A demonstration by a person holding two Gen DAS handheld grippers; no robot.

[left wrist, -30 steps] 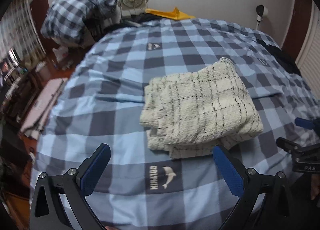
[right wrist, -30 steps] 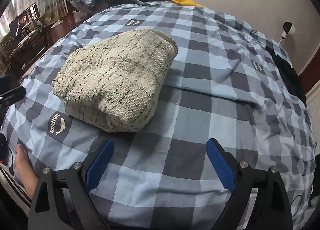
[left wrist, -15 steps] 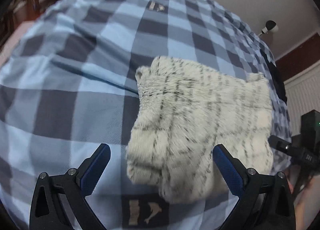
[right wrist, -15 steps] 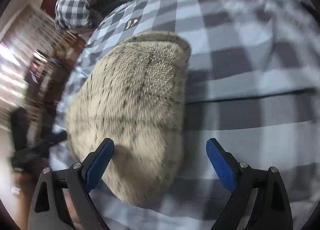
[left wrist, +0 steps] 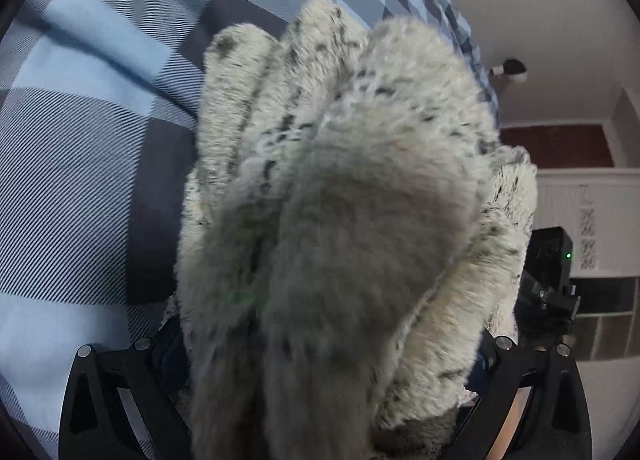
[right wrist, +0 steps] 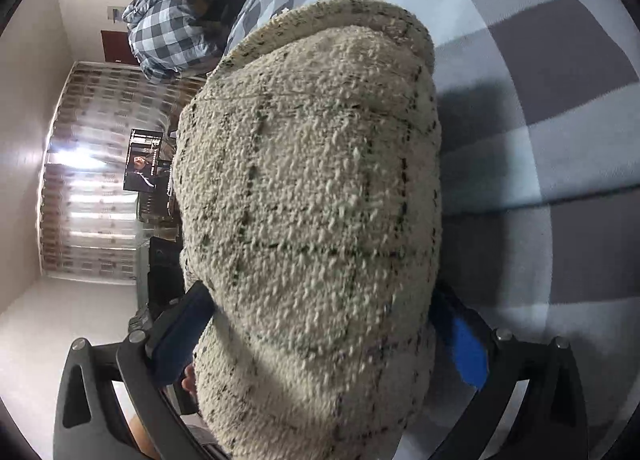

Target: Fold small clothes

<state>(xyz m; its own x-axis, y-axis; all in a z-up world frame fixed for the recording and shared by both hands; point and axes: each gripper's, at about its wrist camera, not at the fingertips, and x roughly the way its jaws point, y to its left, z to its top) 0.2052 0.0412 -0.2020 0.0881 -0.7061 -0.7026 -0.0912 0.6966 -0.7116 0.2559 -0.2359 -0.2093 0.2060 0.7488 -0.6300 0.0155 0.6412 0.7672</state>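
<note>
Straddling one end of the folded cream garment, the right gripper has its jaws opening at their widest spread. Its blue pads flank the bundle on either side; whether they press on the fabric cannot be told, since the cloth bulges over them.

The left gripper straddles the opposite end of the same bundle. Its pads are buried under the pile, so the state of these jaws cannot be told. Only the black finger arms show at both lower corners of the left wrist view.

The garment is a thick, fluffy knit with thin dark check lines, folded into a compact stack of several layers. In each wrist view its long axis runs straight away from the camera, from between the fingers toward the top of the picture. Layer edges show as parallel ridges on the left side of the left wrist view.

It lies on a blue-and-grey checked bed cover, which surrounds it on the visible sides.

Farther out, a heap of checked bedding sits at the far end of the bed. A patterned curtain hangs beyond it.
</note>
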